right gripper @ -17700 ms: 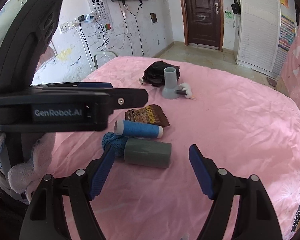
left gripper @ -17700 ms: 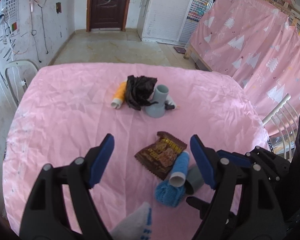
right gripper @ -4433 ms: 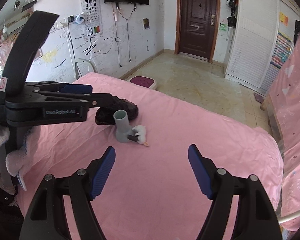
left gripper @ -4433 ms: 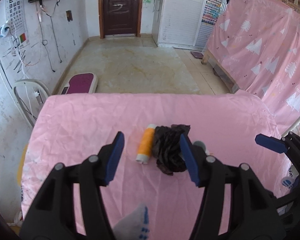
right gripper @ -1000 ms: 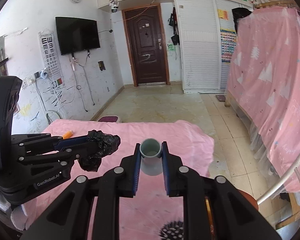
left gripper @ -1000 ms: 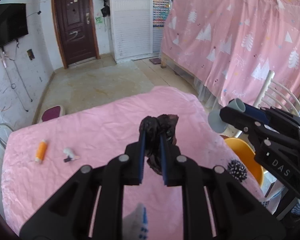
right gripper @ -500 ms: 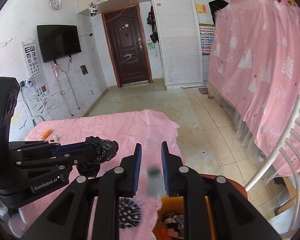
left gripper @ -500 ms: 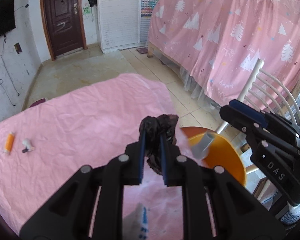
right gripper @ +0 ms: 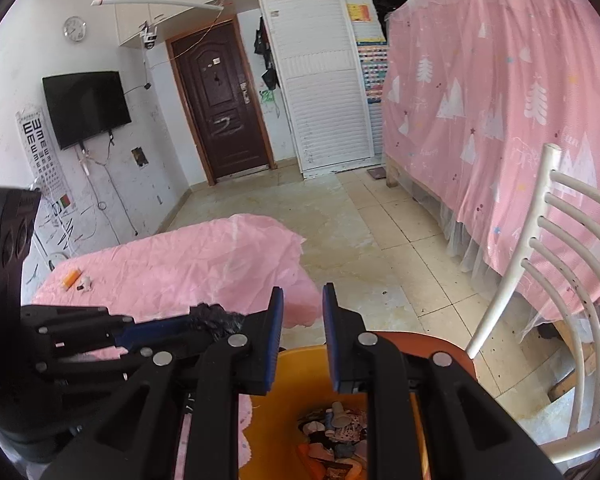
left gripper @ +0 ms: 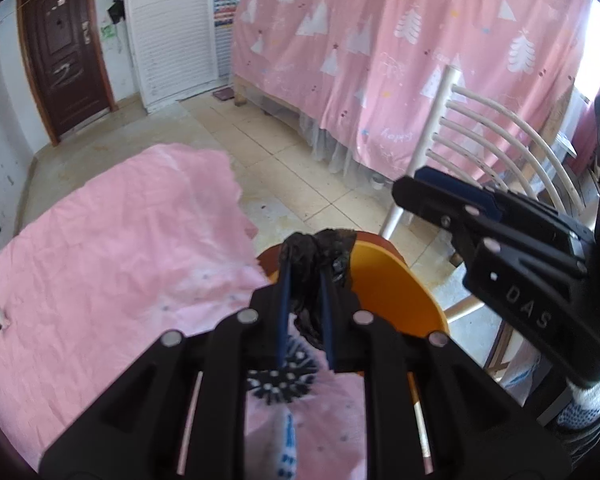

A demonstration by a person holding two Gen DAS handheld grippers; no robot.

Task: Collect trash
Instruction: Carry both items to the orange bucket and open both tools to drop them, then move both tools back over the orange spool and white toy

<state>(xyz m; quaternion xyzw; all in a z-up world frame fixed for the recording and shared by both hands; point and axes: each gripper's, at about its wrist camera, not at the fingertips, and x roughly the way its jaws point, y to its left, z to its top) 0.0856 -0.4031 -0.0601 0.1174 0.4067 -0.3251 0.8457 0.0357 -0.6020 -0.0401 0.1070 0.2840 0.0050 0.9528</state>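
Observation:
My left gripper (left gripper: 304, 256) is shut on a crumpled black plastic bag (left gripper: 320, 248), held just over the near rim of an orange bin (left gripper: 384, 280) beside the table. In the right wrist view the bag (right gripper: 216, 318) shows at the left gripper's tips. My right gripper (right gripper: 302, 292) hangs above the bin (right gripper: 284, 400), jaws close together with nothing between them. Mixed trash (right gripper: 336, 436) lies at the bin's bottom. An orange spool (right gripper: 70, 278) and a small white scrap (right gripper: 86, 283) remain on the pink-covered table (right gripper: 180, 264).
A white slatted chair (right gripper: 560, 280) stands right behind the bin. A pink curtain (left gripper: 380, 60) hangs along the right side. Tiled floor (right gripper: 360, 232) runs to a dark door (right gripper: 220, 100). The cloth's edge (left gripper: 252, 232) hangs next to the bin.
Both grippers swung off the table to above the orange bin. The grey tube left the right jaws and dropped toward the bin. The left gripper kept its hold on the black bag.

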